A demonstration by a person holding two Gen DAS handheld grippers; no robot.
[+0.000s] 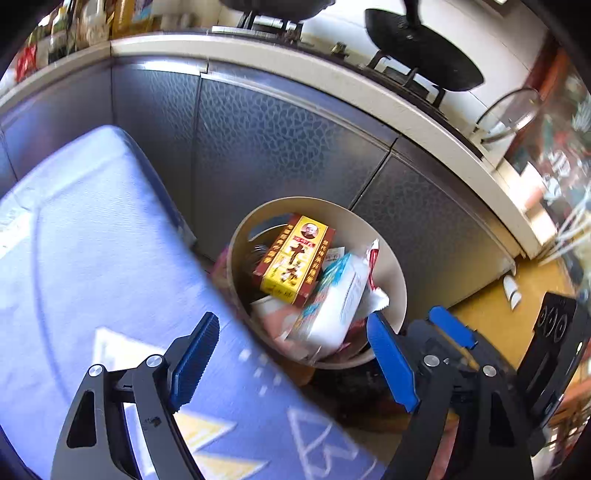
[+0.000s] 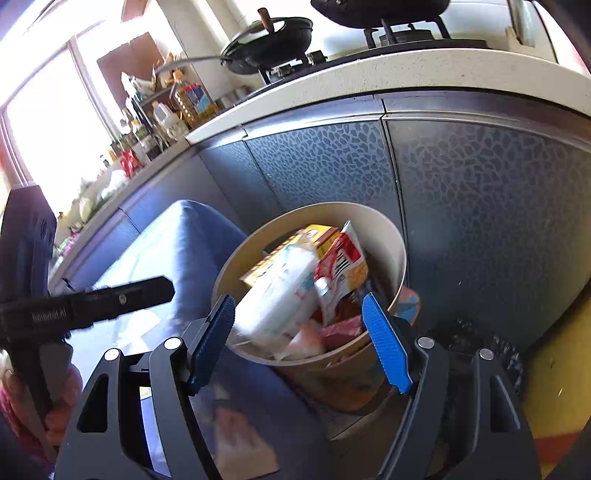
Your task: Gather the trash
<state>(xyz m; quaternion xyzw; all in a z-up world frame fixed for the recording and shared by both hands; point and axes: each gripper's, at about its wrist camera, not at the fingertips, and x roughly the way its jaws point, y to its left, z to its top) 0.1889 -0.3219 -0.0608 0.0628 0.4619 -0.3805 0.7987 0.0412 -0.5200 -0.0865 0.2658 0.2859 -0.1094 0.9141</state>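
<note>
**Trash in bin, both claws empty**

Trash sits heaped in the round bin (image 2: 397, 254) on the floor, against the far cabinet and right of the blue table (image 1: 92, 240). We judge the yellow carton (image 1: 293, 258) and white pack (image 2: 280, 295) light, crushable, slightly slick; grasp them across their flat faces. Left gripper (image 1: 293, 360) and right gripper (image 2: 299, 341) stand wide, nothing between them.

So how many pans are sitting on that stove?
2. One black pan sits on the left burner with a lid and handle; the other sits on the right burner, cut off by the frame edge. More may be out of view.
</note>
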